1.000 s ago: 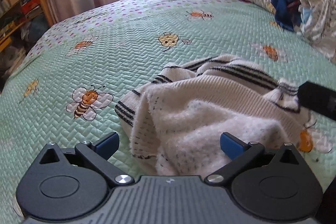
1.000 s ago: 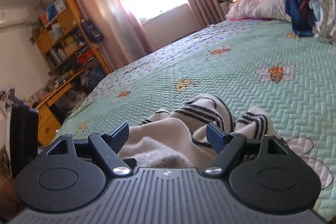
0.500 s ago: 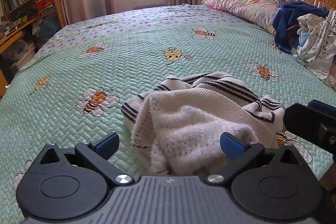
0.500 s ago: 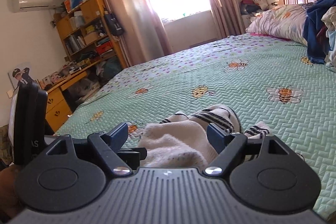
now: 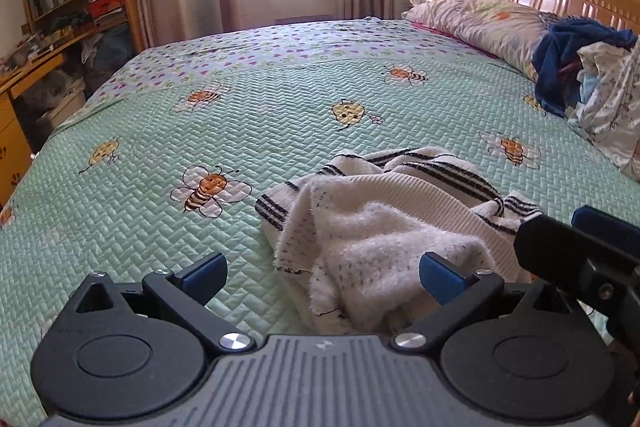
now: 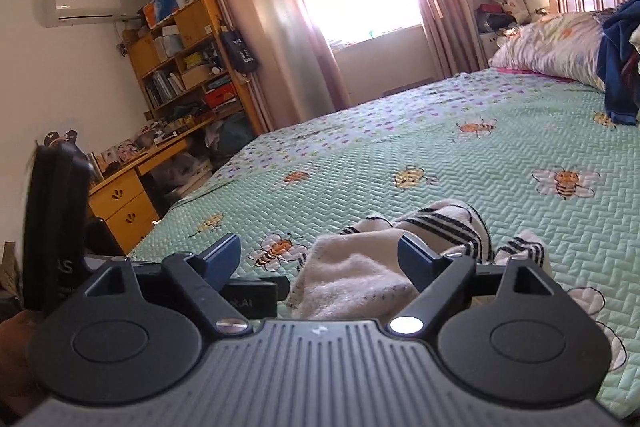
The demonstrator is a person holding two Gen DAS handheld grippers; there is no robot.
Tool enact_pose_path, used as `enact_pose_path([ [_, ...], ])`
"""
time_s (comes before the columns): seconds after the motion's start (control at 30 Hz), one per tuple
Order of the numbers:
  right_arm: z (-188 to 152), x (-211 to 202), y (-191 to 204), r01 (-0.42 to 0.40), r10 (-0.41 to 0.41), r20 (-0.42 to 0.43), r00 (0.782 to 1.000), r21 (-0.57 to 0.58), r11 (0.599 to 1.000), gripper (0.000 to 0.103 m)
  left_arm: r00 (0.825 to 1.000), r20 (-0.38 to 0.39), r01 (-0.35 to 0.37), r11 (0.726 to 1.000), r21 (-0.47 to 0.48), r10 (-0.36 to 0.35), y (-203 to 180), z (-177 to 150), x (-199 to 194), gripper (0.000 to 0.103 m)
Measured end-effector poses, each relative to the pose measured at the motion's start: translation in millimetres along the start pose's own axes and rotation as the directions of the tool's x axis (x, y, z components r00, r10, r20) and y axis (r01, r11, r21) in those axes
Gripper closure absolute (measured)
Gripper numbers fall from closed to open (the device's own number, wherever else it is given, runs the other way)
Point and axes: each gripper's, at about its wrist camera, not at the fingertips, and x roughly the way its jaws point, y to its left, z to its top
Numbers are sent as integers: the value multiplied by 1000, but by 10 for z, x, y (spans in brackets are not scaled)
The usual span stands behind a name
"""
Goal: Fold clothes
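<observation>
A crumpled white sweater [image 5: 384, 227] with black stripes is lying near the foot of a bee-print bedspread [image 5: 280, 99] as the left hand-held gripper [image 5: 322, 277] and right hand-held gripper [image 6: 318, 259] are hovering over it (both wide open, gripping nothing).

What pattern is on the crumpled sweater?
The sweater is cream-white with black stripes at its edges, clearest in the left wrist view.

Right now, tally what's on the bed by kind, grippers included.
Striped white sweater: 1, crumpled
Heap of unfolded clothes: 1, pieces uncountable
Pillow: 1
Grippers: 2, left gripper and right gripper, both open
Total: 5
</observation>
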Motion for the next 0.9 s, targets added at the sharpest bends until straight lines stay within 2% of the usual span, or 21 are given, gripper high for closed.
enact_pose_path([
  [0.23, -15, 4, -142, 29, -30, 14, 999, 64, 998, 17, 999, -23, 40, 999, -9, -40, -84, -11, 8, 1],
  [0.43, -37, 33, -180, 33, -34, 5, 999, 85, 996, 17, 998, -41, 45, 999, 24, -44, -156, -15, 58, 1],
  [0.9, -52, 91, -188, 27, -27, -3, 1000, 93, 995, 17, 998, -51, 47, 999, 27, -45, -160, -20, 70, 1],
])
